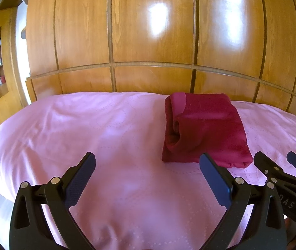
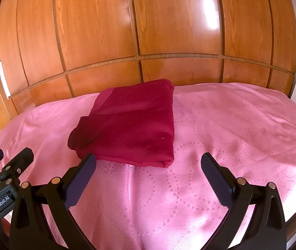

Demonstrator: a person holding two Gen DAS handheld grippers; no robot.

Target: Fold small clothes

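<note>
Behind the bed, wooden wardrobe doors fill the far wall; the pink bedspread lies smooth as a folding surface. On it the dark red garment sits folded, apparently finished. Left gripper and right gripper hover near it, spread, empty.

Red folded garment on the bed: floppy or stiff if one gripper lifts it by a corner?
Likely floppy: the red garment shows soft rolled folds at its left edge. A corner lift would probably unfold the layers. It may slide easily, since the pink bedspread looks smooth and shiny.
</note>
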